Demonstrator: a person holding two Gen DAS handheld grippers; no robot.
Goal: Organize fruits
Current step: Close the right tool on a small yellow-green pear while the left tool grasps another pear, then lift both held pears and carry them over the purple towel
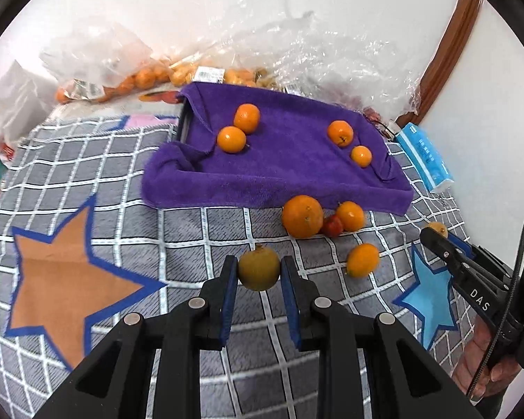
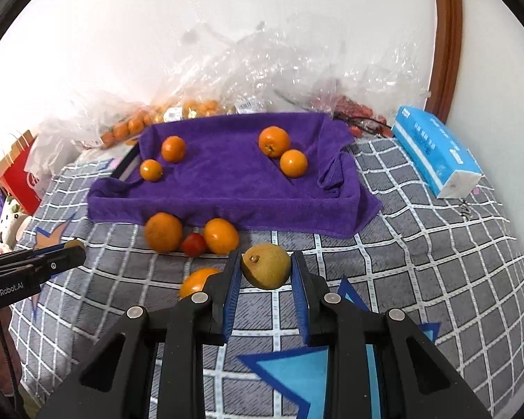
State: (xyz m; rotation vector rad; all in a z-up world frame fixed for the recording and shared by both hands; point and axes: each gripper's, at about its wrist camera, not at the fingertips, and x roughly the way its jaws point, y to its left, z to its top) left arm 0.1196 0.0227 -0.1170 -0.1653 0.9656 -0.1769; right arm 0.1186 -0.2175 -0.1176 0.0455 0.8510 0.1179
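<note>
From the left wrist camera, the left gripper (image 1: pixel 258 269) has its two black arms with blue pads closed against the sides of a round yellow-green fruit (image 1: pixel 259 268), which sits clamped between the fingertips, above a grey bedcover with a white grid and star patches (image 1: pixel 87 181). Beyond the fingertips, a big orange (image 1: pixel 302 216), a small red fruit (image 1: pixel 333 226) and a smaller orange (image 1: pixel 350 215) lie touching one another on the bedcover, just in front of a tray draped in a purple towel (image 1: pixel 272 171). Another orange fruit (image 1: pixel 363 260) lies alone, to the right of the held fruit. Four oranges rest on the towel in two pairs, one pair left (image 1: pixel 239 129), one pair right (image 1: pixel 349 143). At the right edge, the right gripper (image 1: pixel 433 232), held by a hand (image 1: pixel 478 366), has a yellowish fruit showing at its tip. A blue tissue pack (image 1: pixel 426 157) lies right of the tray, and clear plastic bags of oranges (image 1: pixel 139 76) sit behind it. From the right wrist camera, the right gripper (image 2: pixel 266 270) is closed on a yellow-green, pear-like fruit with a small stem (image 2: pixel 266 269), pinched between its blue pads over the bedcover (image 2: pixel 436 244). The same three touching fruits lie just beyond and to the left of the fingertips, the big orange (image 2: pixel 163 232) leftmost. The towel-covered tray (image 2: pixel 227 195) is farther back with its four oranges. The left gripper (image 2: pixel 71 249) enters from the left edge, a yellowish fruit at its tip.
</note>
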